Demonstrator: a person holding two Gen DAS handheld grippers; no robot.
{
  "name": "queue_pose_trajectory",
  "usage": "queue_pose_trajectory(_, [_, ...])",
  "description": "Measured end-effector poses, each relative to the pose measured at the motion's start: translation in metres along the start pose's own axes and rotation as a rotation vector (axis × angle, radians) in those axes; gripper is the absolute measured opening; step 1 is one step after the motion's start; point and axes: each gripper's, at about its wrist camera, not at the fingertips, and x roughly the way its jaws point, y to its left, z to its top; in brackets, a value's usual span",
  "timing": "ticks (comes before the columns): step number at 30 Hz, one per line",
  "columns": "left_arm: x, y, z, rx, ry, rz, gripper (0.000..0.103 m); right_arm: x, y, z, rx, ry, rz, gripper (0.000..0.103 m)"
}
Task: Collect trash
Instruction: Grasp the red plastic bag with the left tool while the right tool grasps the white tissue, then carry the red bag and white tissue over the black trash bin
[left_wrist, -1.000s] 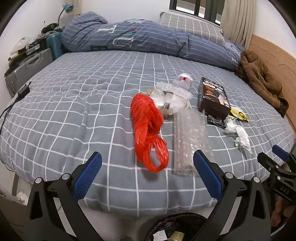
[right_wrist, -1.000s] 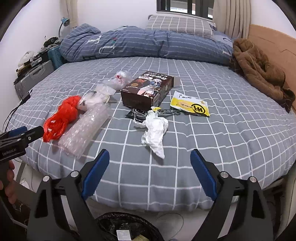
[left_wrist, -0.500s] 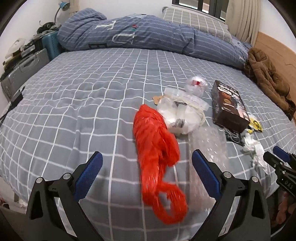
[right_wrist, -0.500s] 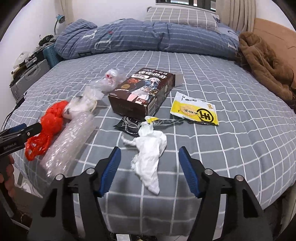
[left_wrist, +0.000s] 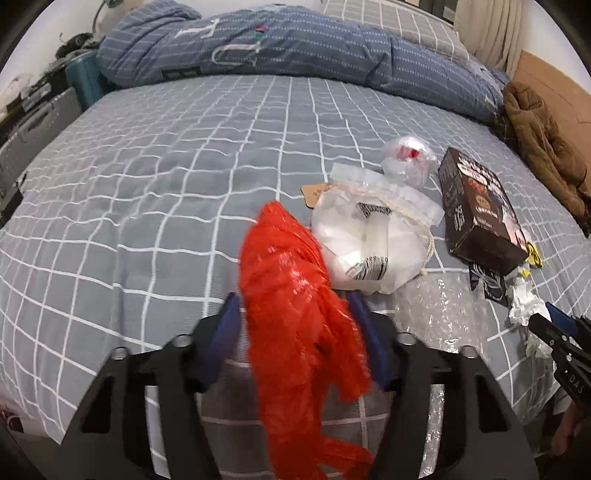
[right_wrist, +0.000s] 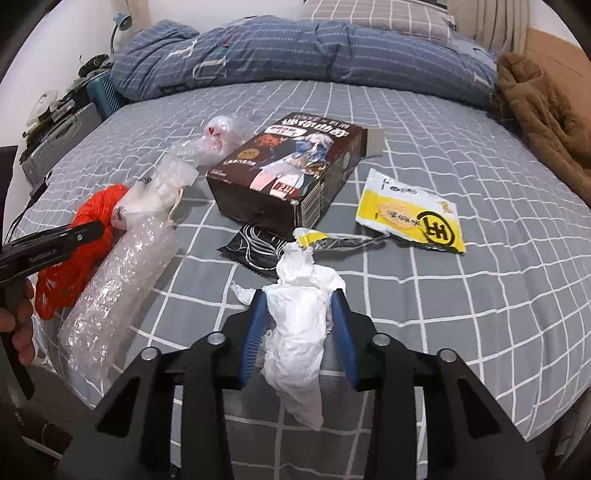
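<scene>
Trash lies on a grey checked bed (left_wrist: 147, 184). My left gripper (left_wrist: 295, 317) has its blue fingers closed against the sides of a red mesh bag (left_wrist: 291, 295). My right gripper (right_wrist: 299, 314) has its fingers closed against a crumpled white tissue (right_wrist: 299, 325). A roll of bubble wrap (right_wrist: 122, 280) lies beside the red bag (right_wrist: 92, 214). A white drawstring pouch (left_wrist: 373, 240), a dark brown box (right_wrist: 291, 166), a yellow wrapper (right_wrist: 410, 214) and a black wrapper (right_wrist: 255, 247) lie further in.
A clear bag with something red inside (left_wrist: 406, 155) sits behind the pouch. A blue duvet (left_wrist: 295, 48) lies along the far side. A brown coat (left_wrist: 539, 140) lies at the right edge. Suitcases (left_wrist: 40, 122) stand left of the bed.
Both grippers moved forward over the bed and their fingers narrowed, the left around the red mesh bag, the right around the white tissue.
</scene>
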Motion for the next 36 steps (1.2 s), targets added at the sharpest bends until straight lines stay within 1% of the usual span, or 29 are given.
queue_pose_trajectory(6, [0.001, -0.003, -0.003, 0.017, 0.003, 0.000, 0.046, 0.005, 0.002, -0.002, 0.001, 0.026, 0.009, 0.013])
queue_pose_trajectory(9, [0.000, 0.000, -0.003, -0.001, 0.005, -0.011, 0.042, 0.004, 0.002, -0.003, 0.004, 0.023, 0.012, 0.008])
queue_pose_trajectory(15, [-0.011, 0.002, -0.002, -0.021, -0.012, -0.012, 0.038, -0.005, 0.003, 0.000, 0.005, -0.007, 0.021, 0.007])
queue_pose_trajectory(22, [-0.032, 0.003, -0.001, -0.042, -0.050, -0.033, 0.038, -0.021, 0.009, 0.004, -0.006, -0.051, 0.031, 0.007])
queue_pose_trajectory(29, [-0.055, -0.004, -0.007, -0.034, -0.086, -0.055, 0.038, -0.037, 0.016, 0.006, -0.019, -0.099, 0.051, 0.007])
queue_pose_trajectory(36, [-0.072, -0.012, -0.015, -0.029, -0.103, -0.068, 0.038, -0.050, 0.021, 0.004, -0.025, -0.130, 0.060, 0.007])
